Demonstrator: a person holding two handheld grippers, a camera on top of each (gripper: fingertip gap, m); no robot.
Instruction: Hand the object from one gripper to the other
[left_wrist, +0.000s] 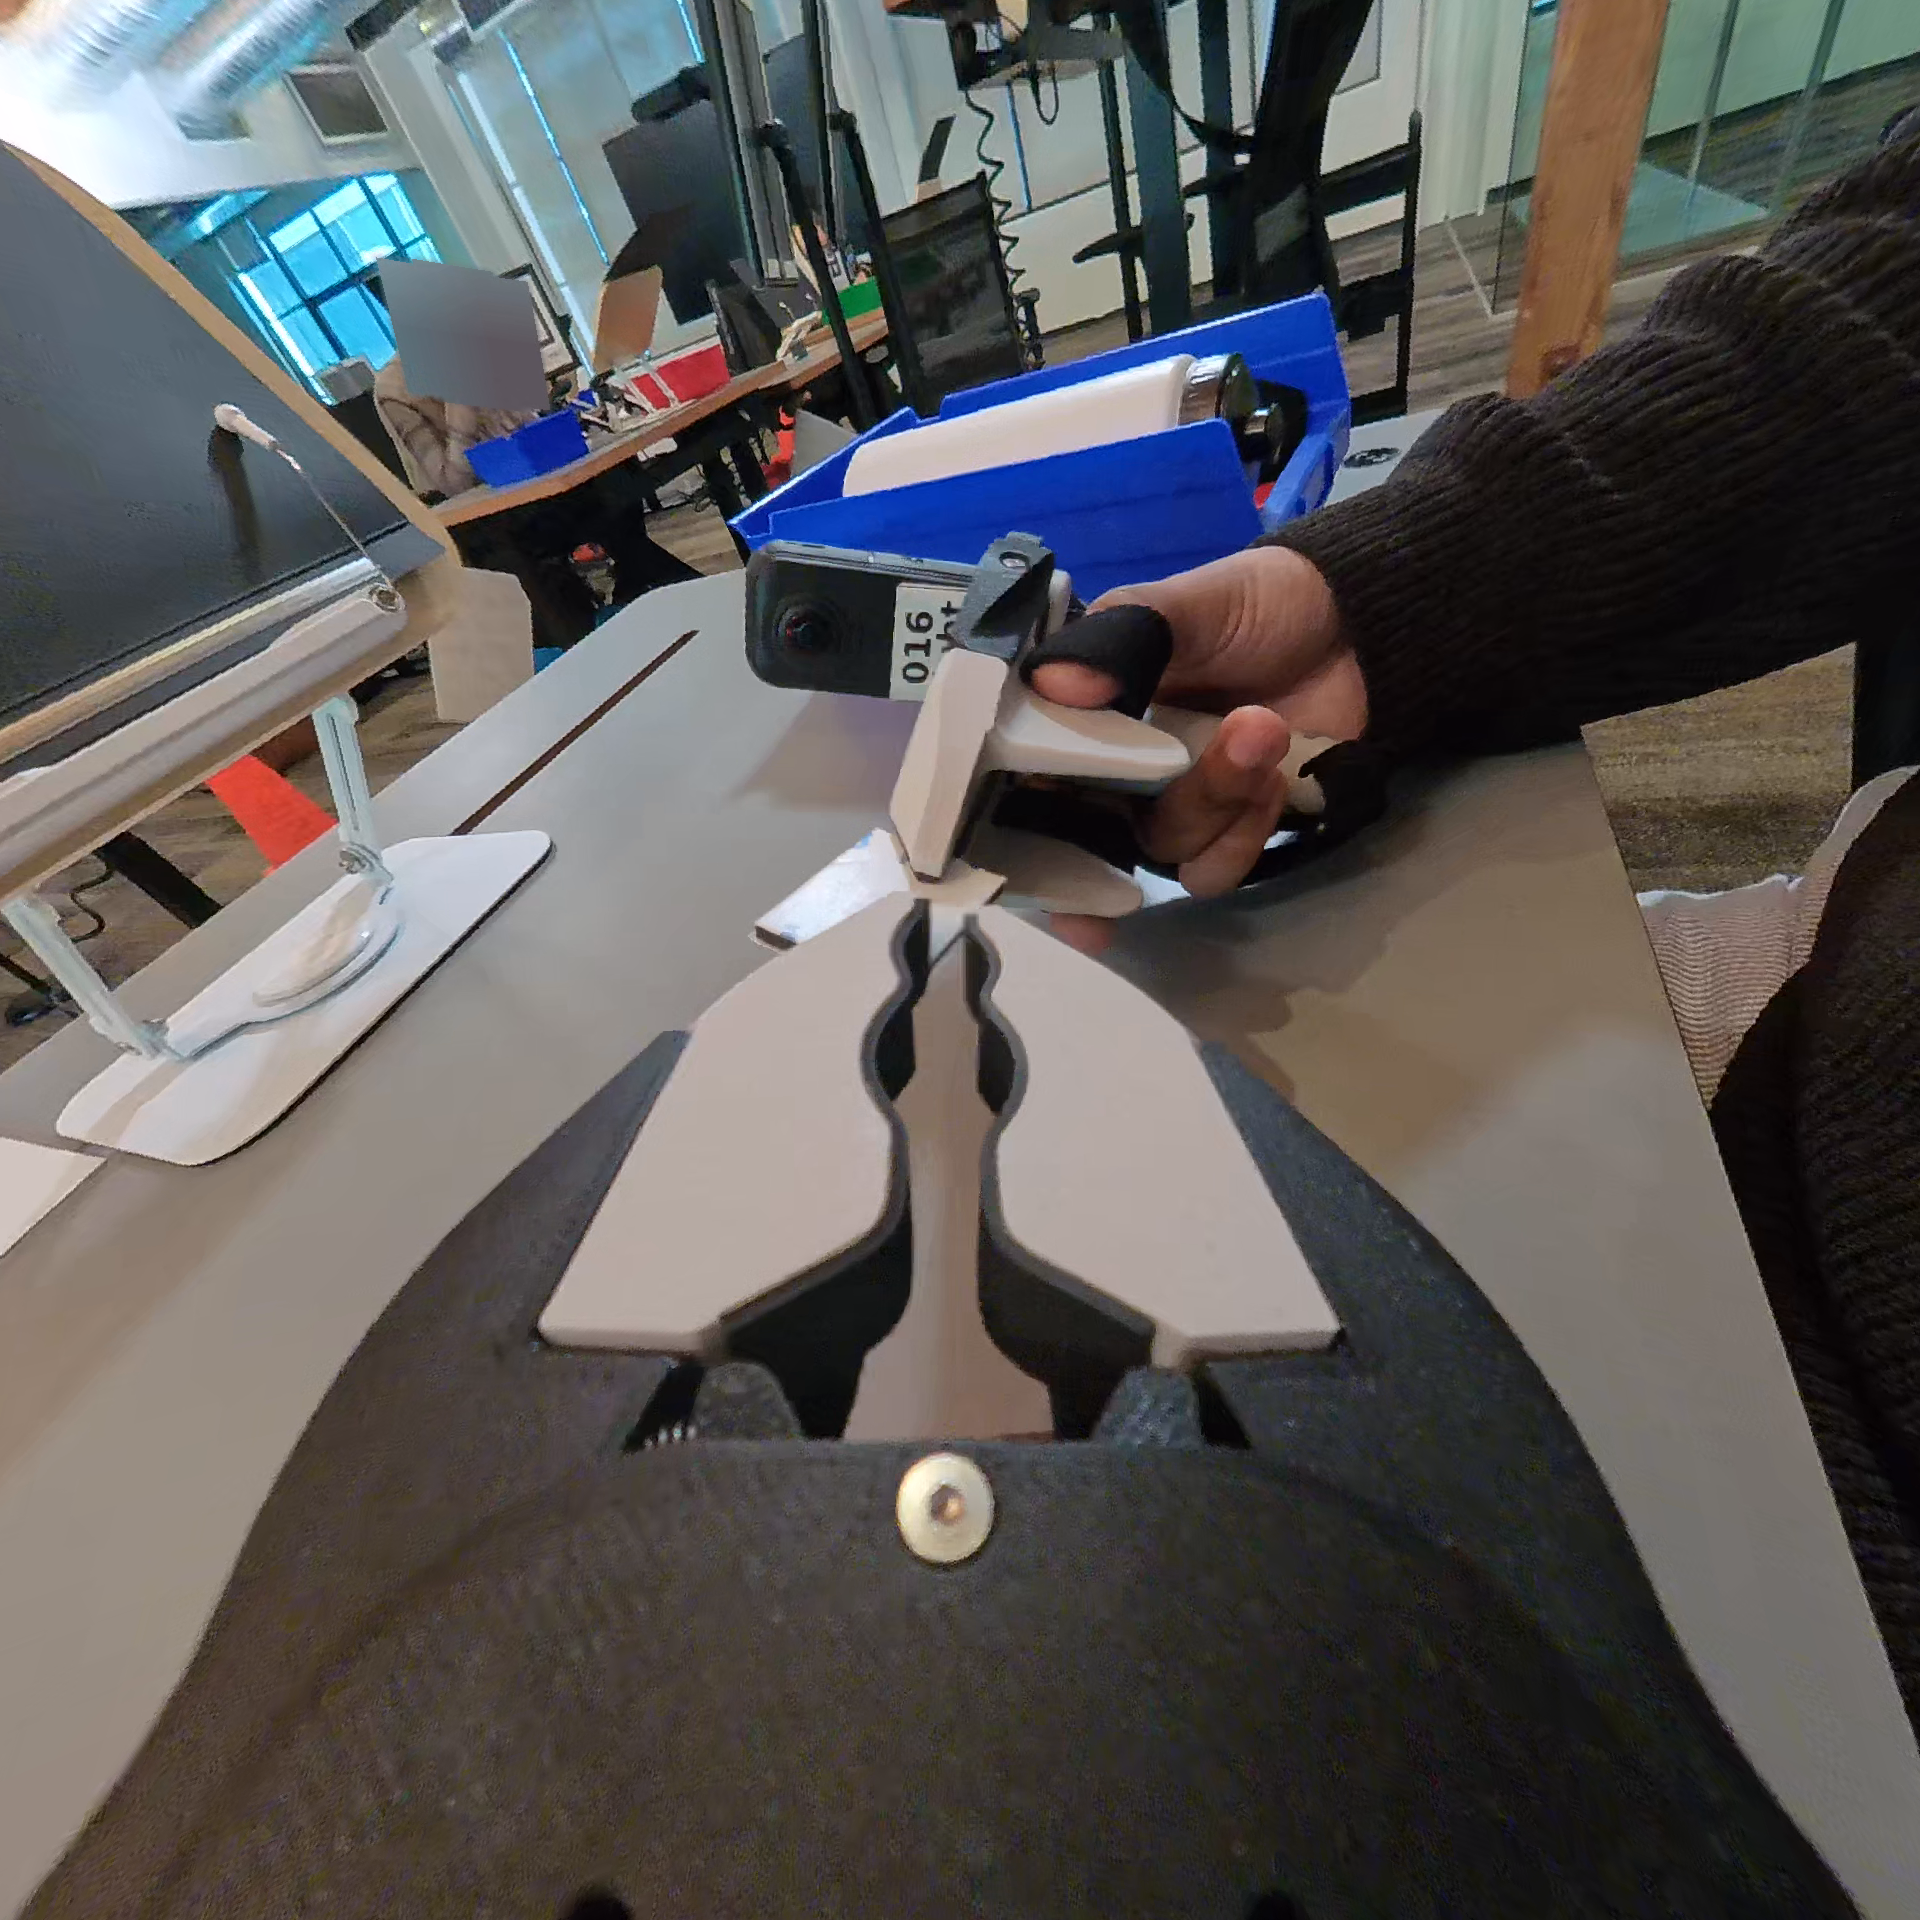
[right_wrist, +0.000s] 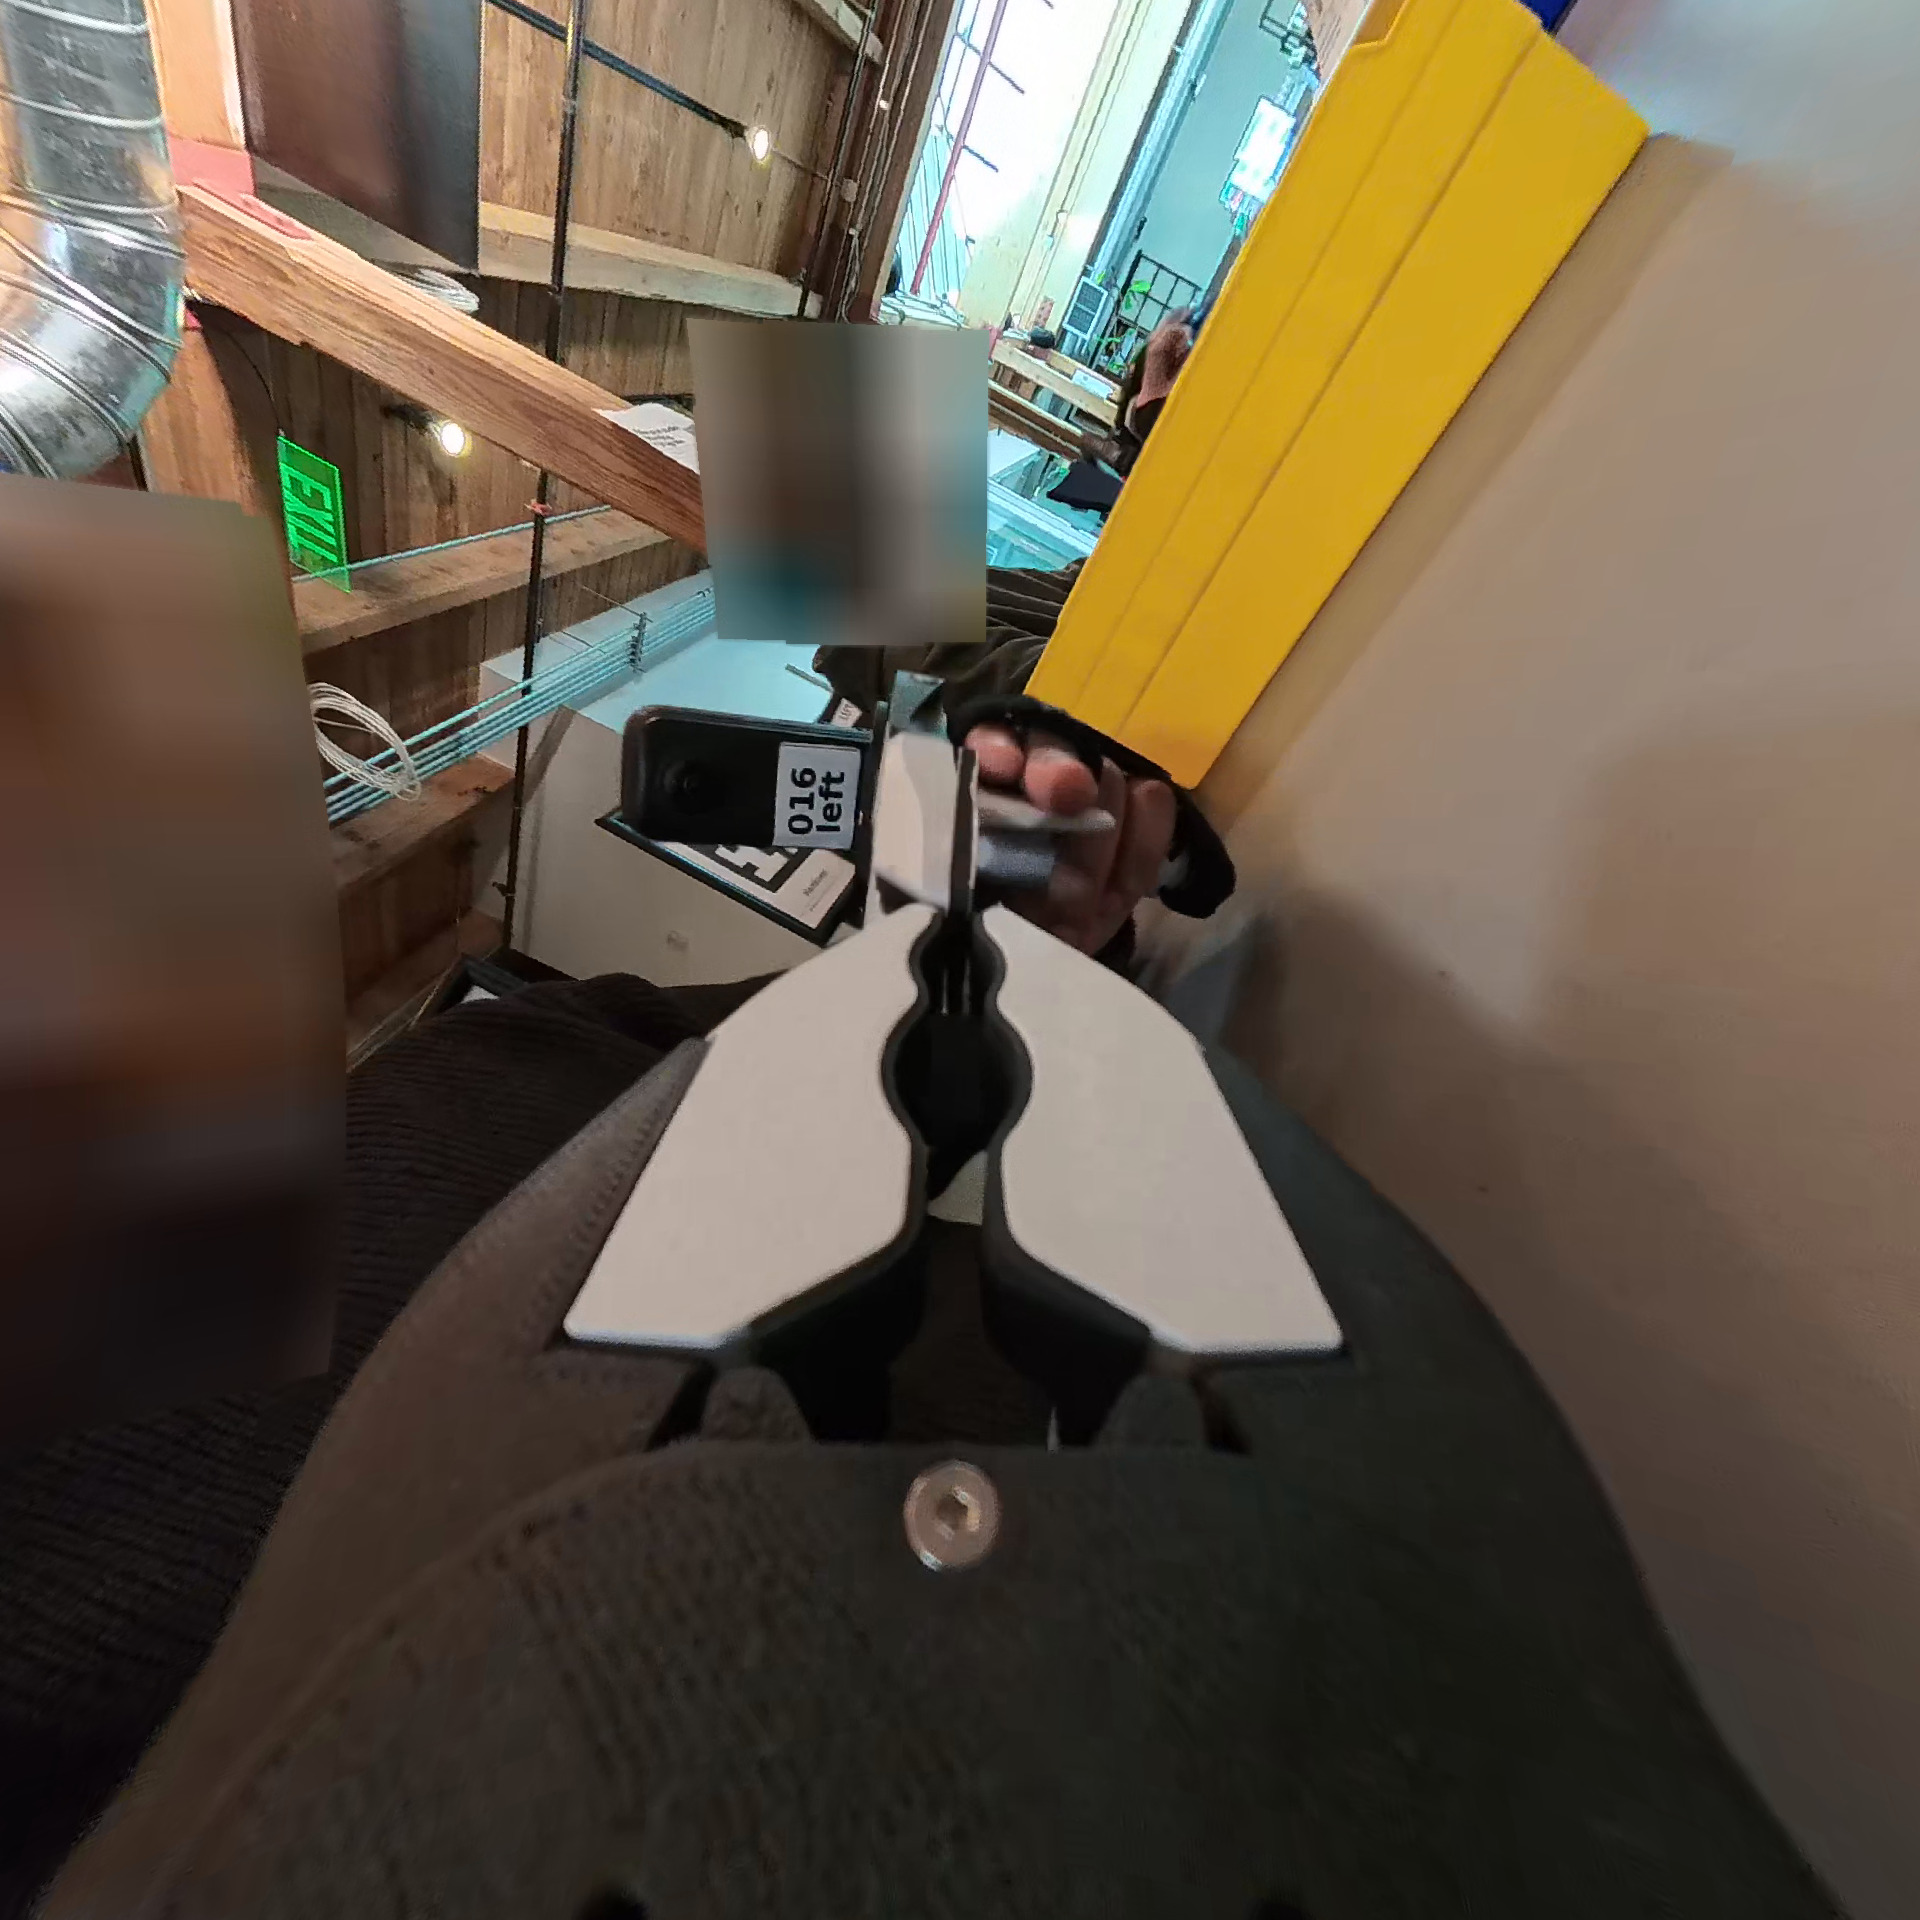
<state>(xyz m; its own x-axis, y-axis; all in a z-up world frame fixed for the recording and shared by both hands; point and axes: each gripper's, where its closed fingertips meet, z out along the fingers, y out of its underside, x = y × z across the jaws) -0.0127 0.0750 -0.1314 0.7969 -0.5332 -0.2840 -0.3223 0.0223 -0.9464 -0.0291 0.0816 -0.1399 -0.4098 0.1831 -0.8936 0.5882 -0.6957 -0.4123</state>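
Note:
A thin flat white card (left_wrist: 821, 894) with a dark edge hangs just above the grey table (left_wrist: 582, 831). My left gripper (left_wrist: 940, 925) is shut on its near end; a white strip of it shows between the fingertips. My right gripper (left_wrist: 928, 871) comes down from above in a person's hand and is shut on the same card, right at my left fingertips. In the right wrist view my right gripper (right_wrist: 956, 930) pinches the card (right_wrist: 951, 982), seen edge-on as a thin dark line. The left gripper (right_wrist: 932, 899) meets it tip to tip there.
A blue bin (left_wrist: 1039, 509) holding a white cylinder (left_wrist: 1018, 426) stands at the back of the table. A tilted dark board on a white stand (left_wrist: 312, 935) is at the left. A yellow bin (right_wrist: 1351, 364) lies beyond the right gripper. A dark sleeve (left_wrist: 1610, 499) reaches in from the right. Less than 4 cm separates the two grippers' tips.

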